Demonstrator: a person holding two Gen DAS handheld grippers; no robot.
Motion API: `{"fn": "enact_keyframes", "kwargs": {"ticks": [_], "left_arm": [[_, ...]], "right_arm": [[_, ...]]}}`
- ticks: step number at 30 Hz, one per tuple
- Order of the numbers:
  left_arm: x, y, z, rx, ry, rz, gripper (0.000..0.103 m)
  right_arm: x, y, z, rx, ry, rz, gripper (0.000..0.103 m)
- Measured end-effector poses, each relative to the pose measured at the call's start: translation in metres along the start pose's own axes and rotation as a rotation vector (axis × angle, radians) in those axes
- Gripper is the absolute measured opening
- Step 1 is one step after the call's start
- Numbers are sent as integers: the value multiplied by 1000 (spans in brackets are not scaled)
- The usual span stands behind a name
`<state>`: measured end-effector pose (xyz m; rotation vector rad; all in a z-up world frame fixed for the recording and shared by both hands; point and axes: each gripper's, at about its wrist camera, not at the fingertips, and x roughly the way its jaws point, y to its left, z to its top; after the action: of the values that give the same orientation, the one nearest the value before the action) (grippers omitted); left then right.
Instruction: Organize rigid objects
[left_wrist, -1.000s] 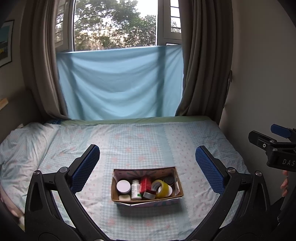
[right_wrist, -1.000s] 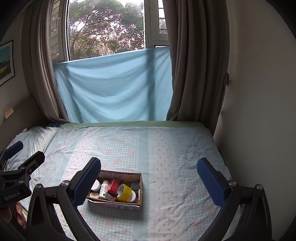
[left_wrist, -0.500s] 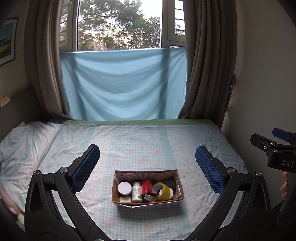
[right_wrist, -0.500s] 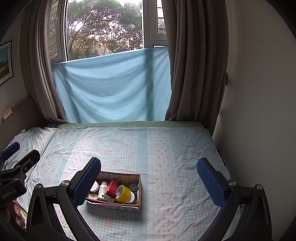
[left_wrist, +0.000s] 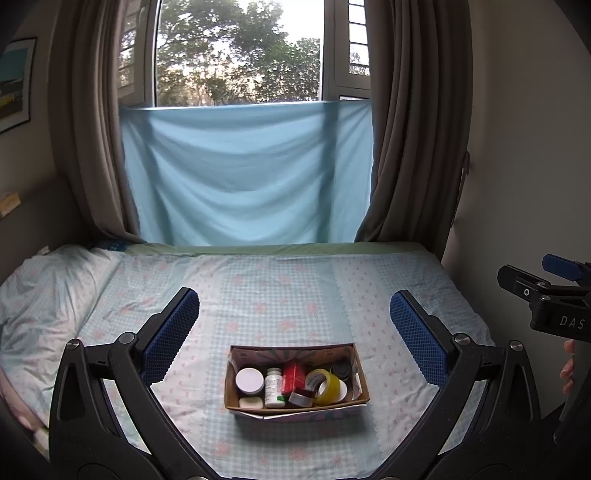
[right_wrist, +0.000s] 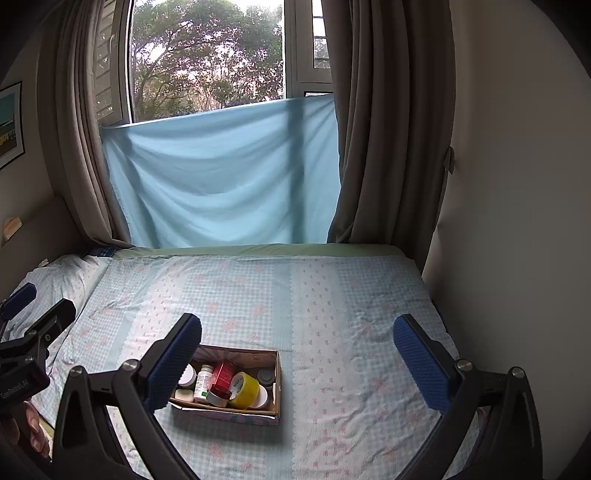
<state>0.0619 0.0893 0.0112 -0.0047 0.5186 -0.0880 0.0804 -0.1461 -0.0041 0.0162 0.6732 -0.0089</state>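
A small cardboard box (left_wrist: 360, 384) (right_wrist: 277, 373) sits on the bed near its front. Inside lie a white-lidded jar (left_wrist: 249, 380), a white pill bottle (left_wrist: 273, 386) (right_wrist: 204, 382), a red item (left_wrist: 293, 376) (right_wrist: 223, 376), a yellow tape roll (left_wrist: 325, 384) (right_wrist: 245, 389), a small dark jar (left_wrist: 340, 369) and a white bar (left_wrist: 251, 402). My left gripper (left_wrist: 294, 334) hovers open above and behind the box, nothing between its blue pads. My right gripper (right_wrist: 297, 360) is also open and holds nothing; its left finger (right_wrist: 173, 365) covers the box's left end.
The bed (left_wrist: 277, 295) has a pale blue checked sheet with pink flowers, and a pillow (left_wrist: 44, 295) at the left. A blue cloth (left_wrist: 243, 173) hangs under the window between brown curtains. A wall (right_wrist: 517, 184) borders the bed's right side.
Both cameras have drawn back and tilted up slightly, so the box sits a bit lower in the left wrist view. Both grippers stay open; the box's contents are unmoved.
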Motion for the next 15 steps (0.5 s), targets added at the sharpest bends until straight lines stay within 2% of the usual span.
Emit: {"fn": "enact_keyframes", "kwargs": {"ticks": [15], "left_arm": [[-1, -1, 4, 6, -13, 6, 103]], "right_arm": [[-2, -2, 5, 4, -13, 2, 103]]}}
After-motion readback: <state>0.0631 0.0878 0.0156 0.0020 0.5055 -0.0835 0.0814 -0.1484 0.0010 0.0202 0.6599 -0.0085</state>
